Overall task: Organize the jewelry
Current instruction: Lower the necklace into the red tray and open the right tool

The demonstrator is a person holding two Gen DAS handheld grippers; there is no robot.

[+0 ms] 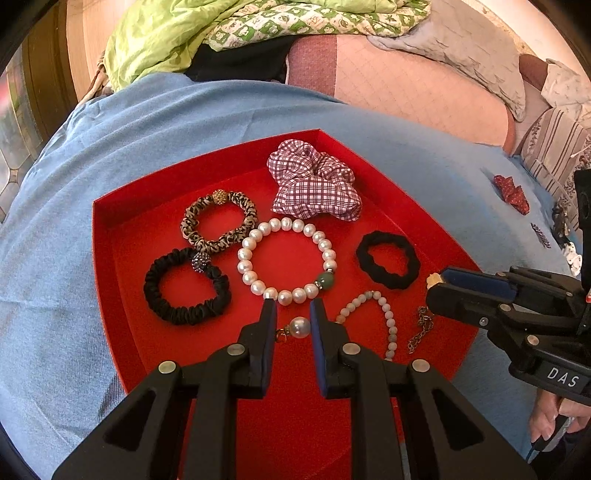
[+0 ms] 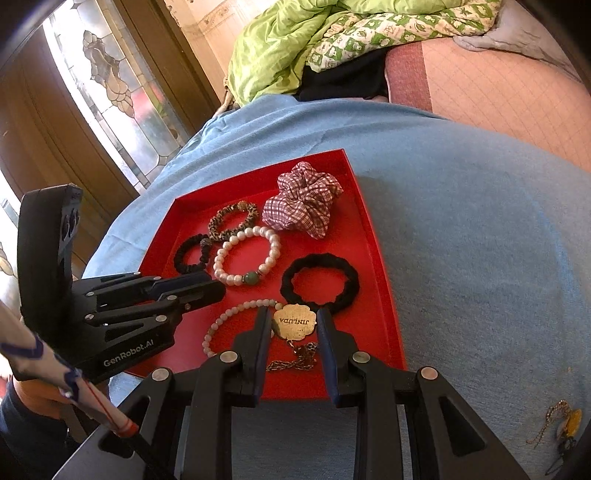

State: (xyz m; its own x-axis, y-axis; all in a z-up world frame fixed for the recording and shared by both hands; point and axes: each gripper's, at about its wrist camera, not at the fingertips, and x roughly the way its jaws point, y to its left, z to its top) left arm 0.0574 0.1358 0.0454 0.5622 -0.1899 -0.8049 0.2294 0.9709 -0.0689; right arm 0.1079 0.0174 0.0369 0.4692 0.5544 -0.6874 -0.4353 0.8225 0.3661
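A shallow red tray sits on a light blue cloth spread over a bed, with a green quilt bunched at the far end.

Inside the tray, at the far right, lies a plaid scrunchie in maroon and white. To its left is a leopard-print hair tie with a gold bead, touching a black ruffled hair tie with a dark sparkly bead nearer the viewer. In the middle lies a white pearl bracelet with one green bead. To its right is a plain black scrunchie.

Near the front edge lies a pale beaded necklace with a brass chain, a gold tag stamped with letters, and a large single pearl.

The left claw is low over the tray with its jaws narrowly apart, the large pearl between the blue pads and untouched by either. The right claw is spread somewhat wider, its jaws on either side of the gold tag, the left pad at or very near the tag's edge, the right pad clear of it.

On the cloth right of the tray lie a red patterned hair bow and a small dark clip. In the right wrist view, a yellow charm on a chain lies near the front right.
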